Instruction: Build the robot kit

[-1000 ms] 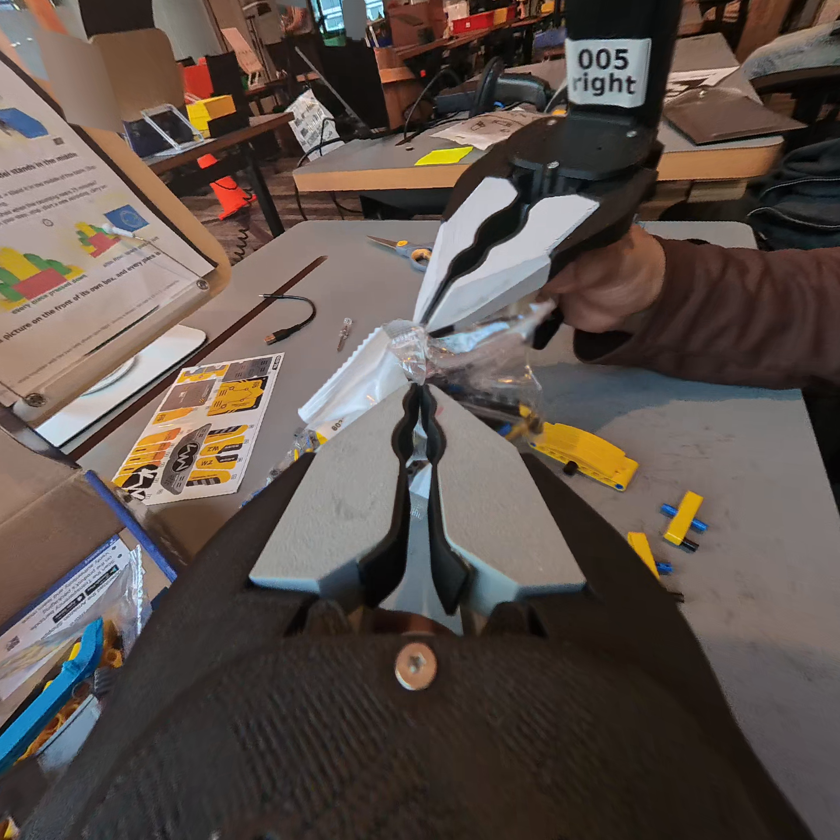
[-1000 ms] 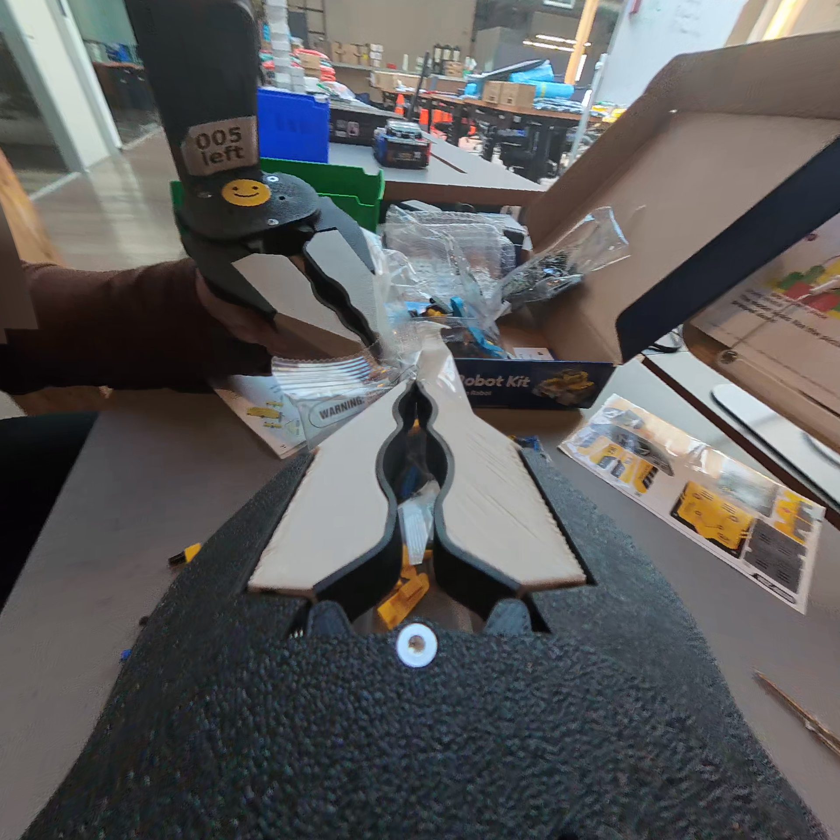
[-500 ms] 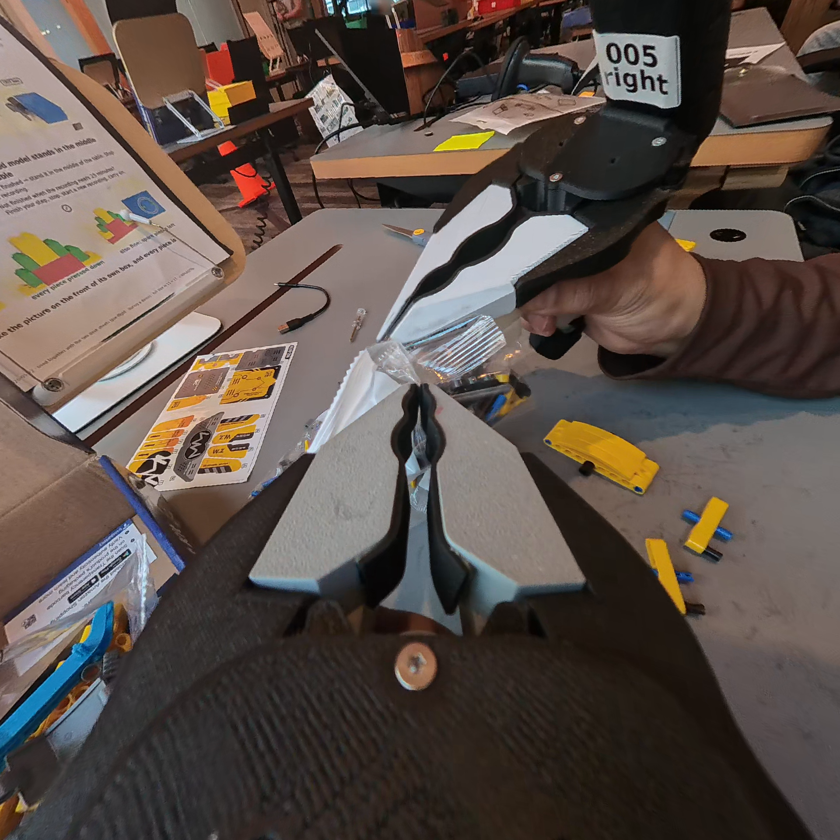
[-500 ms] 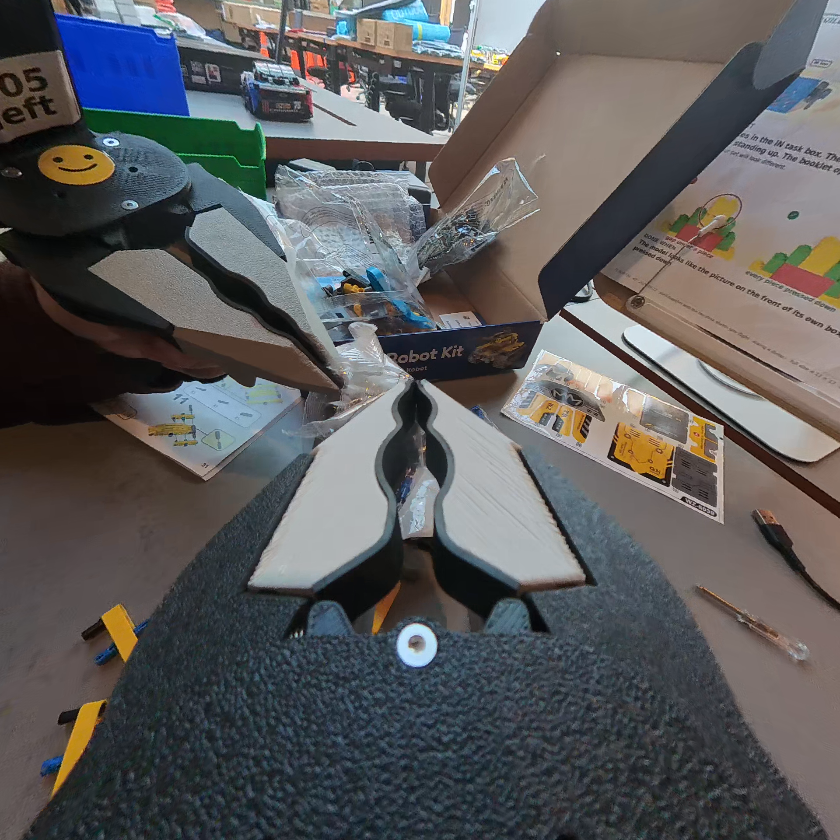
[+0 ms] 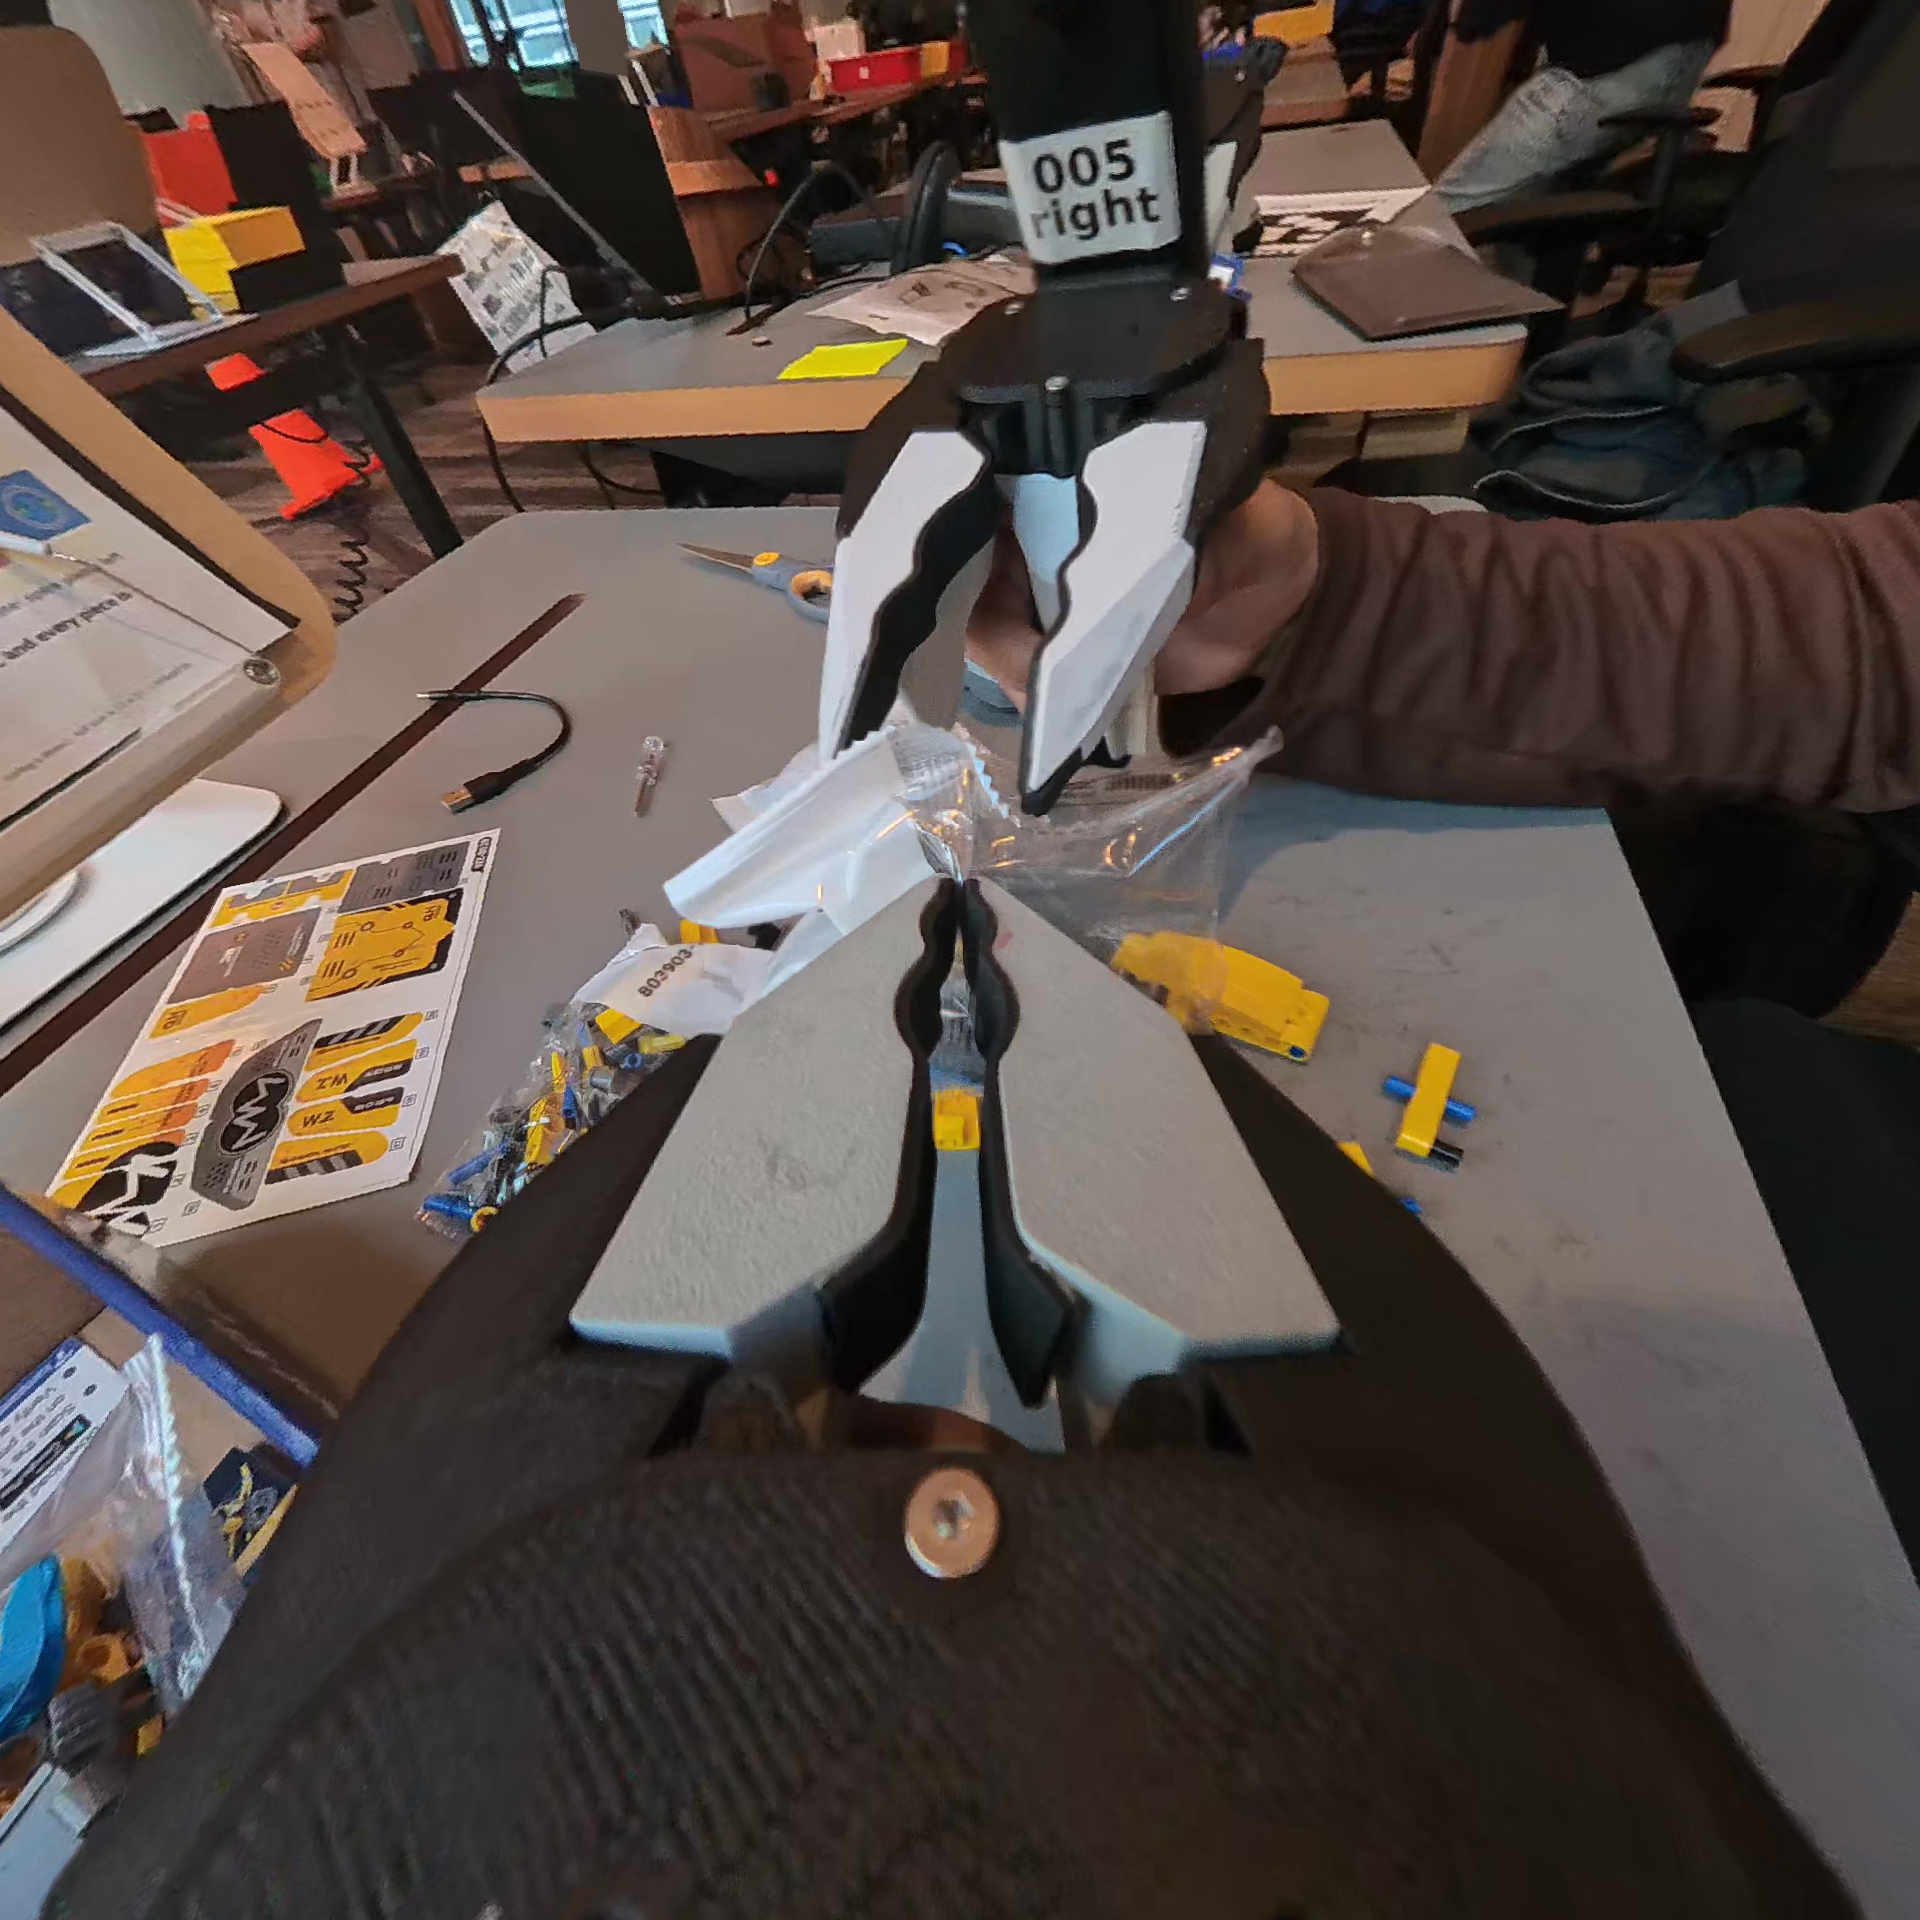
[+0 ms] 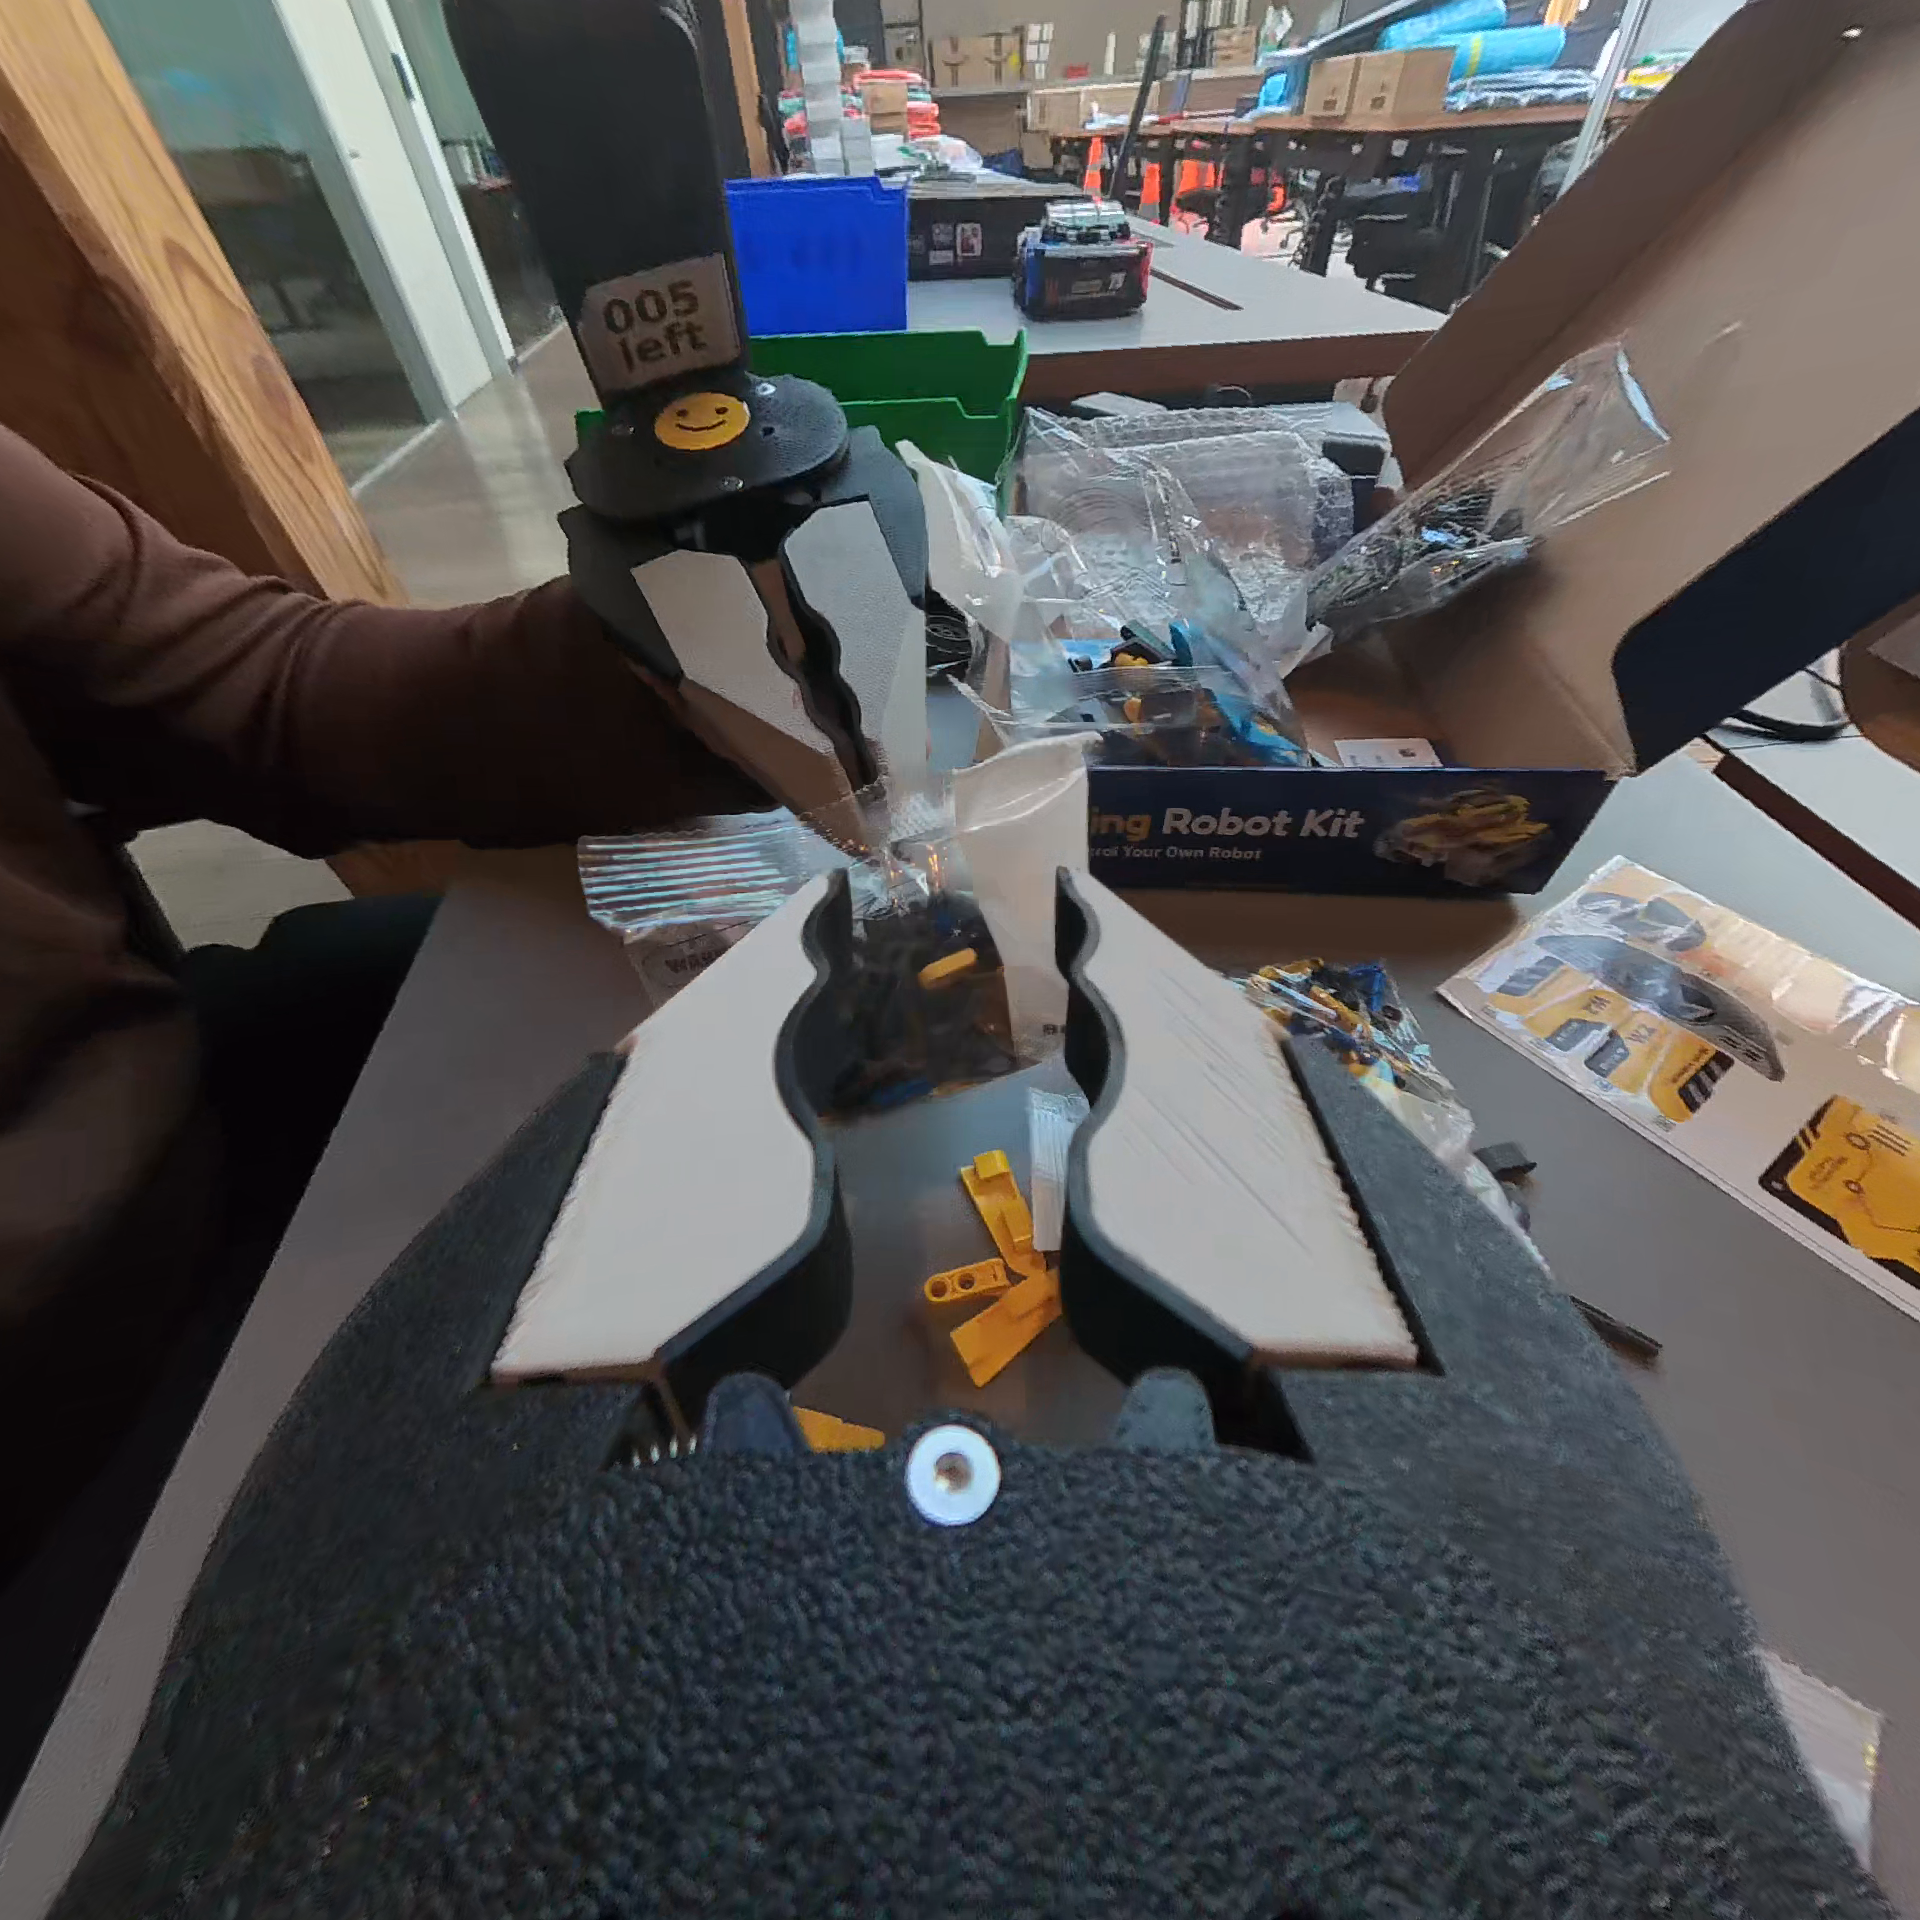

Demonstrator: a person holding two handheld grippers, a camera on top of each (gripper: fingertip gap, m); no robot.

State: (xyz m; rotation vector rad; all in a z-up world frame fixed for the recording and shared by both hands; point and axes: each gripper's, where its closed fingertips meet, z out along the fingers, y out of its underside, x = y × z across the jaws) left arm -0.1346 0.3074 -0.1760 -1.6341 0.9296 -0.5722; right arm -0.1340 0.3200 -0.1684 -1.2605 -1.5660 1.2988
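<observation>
My left tool is clamped on the top of a clear bag of small parts, holding it up off the table. My right tool stands spread wide just above the same bag, gripping nothing.

The risk I see is spillage. The bag hangs from 1 pinch of thin film, and that film looks crumpled and slick, so it could slide out of the left tool. Several yellow pieces already lie on the table under the bag, so I judge its mouth is open somewhere. Any tilt could send more out, and small pins roll.

The table edge is near on my side, and loose blue and yellow pins lie near it, so anything that drops there could go to the floor.

If the right tool closes low, it may catch parts through the film instead of the film alone and tear it. A second bag of parts lies beside the sticker sheet, and the hanging one could drag over it.
</observation>
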